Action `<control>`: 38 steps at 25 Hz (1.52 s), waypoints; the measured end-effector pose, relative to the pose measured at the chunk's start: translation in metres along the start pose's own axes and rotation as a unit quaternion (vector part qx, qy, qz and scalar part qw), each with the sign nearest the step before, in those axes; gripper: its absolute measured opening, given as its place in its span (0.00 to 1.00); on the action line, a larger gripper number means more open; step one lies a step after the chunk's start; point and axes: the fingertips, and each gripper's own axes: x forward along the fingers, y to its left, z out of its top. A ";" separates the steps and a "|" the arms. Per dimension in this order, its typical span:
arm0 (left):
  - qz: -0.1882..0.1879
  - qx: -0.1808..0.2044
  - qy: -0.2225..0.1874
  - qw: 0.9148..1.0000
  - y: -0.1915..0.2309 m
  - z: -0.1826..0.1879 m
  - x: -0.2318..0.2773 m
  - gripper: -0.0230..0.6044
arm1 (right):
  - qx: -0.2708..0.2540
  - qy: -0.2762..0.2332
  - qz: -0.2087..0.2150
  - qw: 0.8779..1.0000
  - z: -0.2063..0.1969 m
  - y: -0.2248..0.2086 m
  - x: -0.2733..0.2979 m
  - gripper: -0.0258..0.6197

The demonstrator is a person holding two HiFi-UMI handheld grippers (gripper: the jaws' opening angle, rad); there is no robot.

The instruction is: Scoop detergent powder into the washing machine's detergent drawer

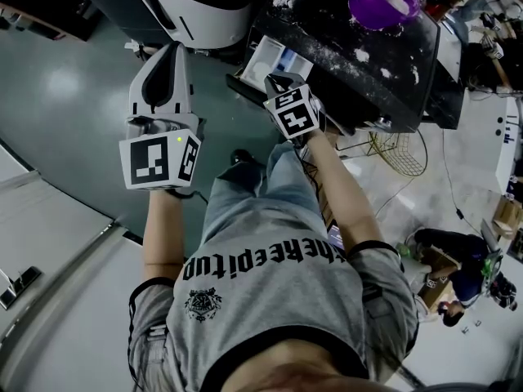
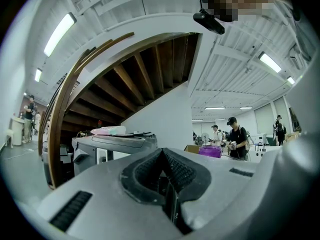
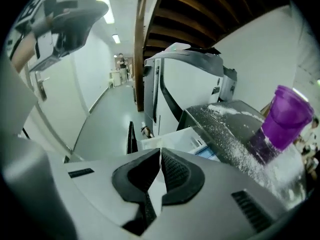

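The right hand-held gripper (image 3: 160,155) has its jaws pressed together on nothing. It points at the open detergent drawer (image 3: 172,138), which juts from the front edge of the washing machine (image 1: 409,96) just beyond the tips. Spilled powder (image 3: 235,134) streaks the machine's dark top surface as far as the purple cup (image 3: 284,115), which stands well back from that edge. The left hand-held gripper (image 1: 172,51) is also closed and empty. It is held apart to the left of the drawer, over bare floor (image 1: 65,80). The floor lies open on the left, and a white machine (image 1: 204,2) bounds the far side.
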 end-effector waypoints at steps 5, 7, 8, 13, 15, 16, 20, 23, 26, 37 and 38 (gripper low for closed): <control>0.003 -0.001 0.000 1.000 0.002 0.001 -0.001 0.04 | -0.126 0.003 -0.025 0.992 0.000 0.011 0.001 0.05; 0.003 -0.001 -0.001 1.000 0.001 0.001 -0.002 0.04 | -0.161 0.003 -0.033 0.986 -0.002 0.014 0.001 0.05; 0.003 -0.001 -0.001 1.000 0.001 0.001 -0.002 0.04 | -0.179 0.002 -0.037 0.983 -0.003 0.016 0.000 0.05; 0.001 -0.001 -0.002 1.000 -0.001 0.000 -0.001 0.04 | -0.263 0.001 -0.057 0.963 -0.005 0.020 0.002 0.05; 0.000 -0.001 -0.003 1.000 -0.002 0.001 -0.001 0.04 | -0.283 0.002 -0.067 0.957 -0.005 0.019 0.002 0.05; 0.000 -0.001 -0.003 1.000 -0.002 0.001 -0.001 0.04 | -0.291 0.003 -0.070 0.954 -0.005 0.019 0.002 0.05; -0.001 0.000 -0.003 1.000 -0.002 0.002 -0.005 0.04 | -0.317 0.001 -0.078 0.945 -0.004 0.023 -0.001 0.05; -0.001 -0.001 -0.002 1.000 -0.003 0.003 -0.007 0.04 | -0.335 0.003 -0.080 0.939 -0.006 0.026 -0.001 0.05; 0.000 0.000 -0.001 1.000 -0.003 0.002 -0.009 0.04 | -0.349 0.004 -0.085 0.933 -0.009 0.027 -0.001 0.05; 0.009 -0.006 -0.001 1.000 0.003 0.000 -0.016 0.04 | -0.402 0.017 -0.108 0.909 -0.014 0.027 0.000 0.05; 0.009 -0.006 -0.002 1.000 0.004 0.000 -0.017 0.04 | -0.402 0.017 -0.108 0.909 -0.015 0.027 0.000 0.05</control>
